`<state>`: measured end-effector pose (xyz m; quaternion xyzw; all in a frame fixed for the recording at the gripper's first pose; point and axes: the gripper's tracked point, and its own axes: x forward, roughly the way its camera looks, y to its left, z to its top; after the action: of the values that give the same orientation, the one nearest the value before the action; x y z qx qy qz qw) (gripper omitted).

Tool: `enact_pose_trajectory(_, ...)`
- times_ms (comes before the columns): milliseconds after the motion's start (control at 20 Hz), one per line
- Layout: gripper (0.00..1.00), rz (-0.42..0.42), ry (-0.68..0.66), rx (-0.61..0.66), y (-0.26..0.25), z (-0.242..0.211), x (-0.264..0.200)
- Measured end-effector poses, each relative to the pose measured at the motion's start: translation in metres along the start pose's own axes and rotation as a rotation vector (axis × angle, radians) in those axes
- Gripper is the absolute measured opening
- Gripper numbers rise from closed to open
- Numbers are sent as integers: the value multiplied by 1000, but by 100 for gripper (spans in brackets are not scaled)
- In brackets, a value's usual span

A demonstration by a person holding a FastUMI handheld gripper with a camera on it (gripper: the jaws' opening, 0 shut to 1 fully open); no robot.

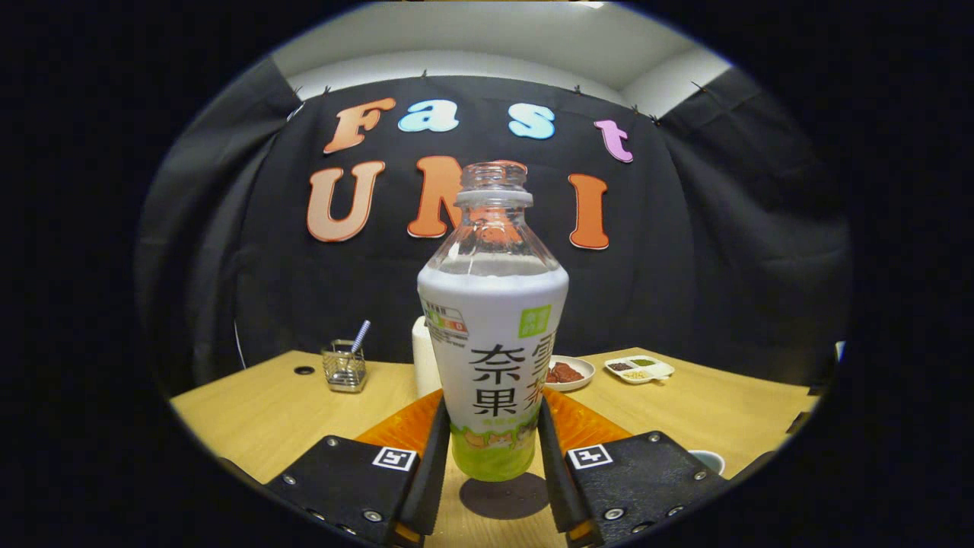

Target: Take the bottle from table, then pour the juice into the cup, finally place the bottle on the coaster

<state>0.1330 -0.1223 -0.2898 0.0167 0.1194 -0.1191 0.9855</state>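
— Gripper view first: what is being held?

— The bottle [493,358] is being gripped upright between the two fingers of the gripper [491,457], with one finger being pressed against each side of its lower body. Its neck is uncapped, and its white wrapped body is being kept clear of the table [266,415]; a round shadow is being cast on the wood just below its base, so it appears to be held slightly above the surface.

— And the coaster?

— An orange coaster [399,430] is being seen on the table just behind the bottle, spreading out past both fingers. Whether the bottle's base is being held over it cannot be told for certain, since the bottle is hiding the middle of it.

— Is the cup being shown?

— A rim that may be the cup [708,459] is being glimpsed beside the right finger's block, mostly hidden.

— What else is being shown on the table?

— A small wire holder [344,367] with a straw is being seen far left of the bottle, a white roll [423,358] directly behind it, and to the right a small dish of red food [569,372] and a divided tray [639,369] are being seen side by side.
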Motion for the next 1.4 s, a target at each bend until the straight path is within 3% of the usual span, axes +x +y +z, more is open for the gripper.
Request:
enact_pose_trajectory(400,58,0,175,-86,3,-60,17)
enact_pose_trajectory(750,58,-12,235,-22,-10,-83,19)
enact_pose_trajectory(1150,68,7,240,2,-12,-85,14)
enact_pose_trajectory(1400,90,12,174,17,-8,-55,-4)
